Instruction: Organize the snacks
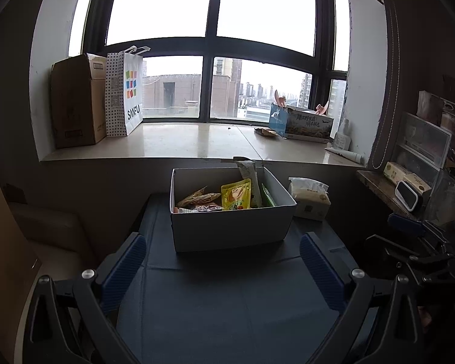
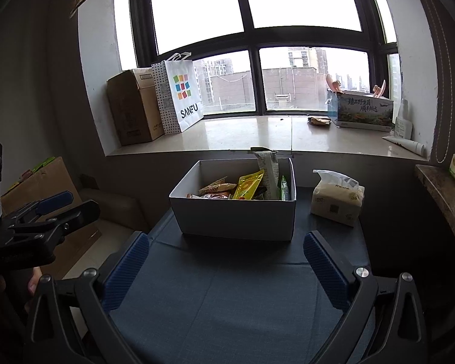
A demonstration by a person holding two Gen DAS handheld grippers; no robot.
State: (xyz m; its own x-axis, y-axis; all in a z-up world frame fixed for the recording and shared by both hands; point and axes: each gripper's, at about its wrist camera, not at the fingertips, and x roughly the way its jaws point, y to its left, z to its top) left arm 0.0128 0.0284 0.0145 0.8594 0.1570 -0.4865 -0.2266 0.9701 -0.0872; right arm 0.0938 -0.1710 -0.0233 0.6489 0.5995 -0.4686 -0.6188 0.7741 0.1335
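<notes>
While my left gripper [image 1: 223, 261] hangs spread and empty over the dark table [image 1: 227, 303], its camera shows the white box [image 1: 230, 227] at the far end, holding the snacks: a yellow pouch [image 1: 236, 195], an orange packet [image 1: 198, 198] and a tall pale bag [image 1: 249, 176] jutting above the rim. Nothing lies loose on the cloth, so I judge the gathering done or nearly so. A tissue pack [image 1: 311, 198] sits just beside the box.

From my right gripper [image 2: 226, 261], also spread and empty, the box [image 2: 236, 218] looks just as full. One wrapper [image 2: 318, 120] lies on the windowsill [image 2: 242, 139], maybe left to collect. A carton [image 2: 133, 109] and shopping bag [image 2: 180, 94] stand there too.
</notes>
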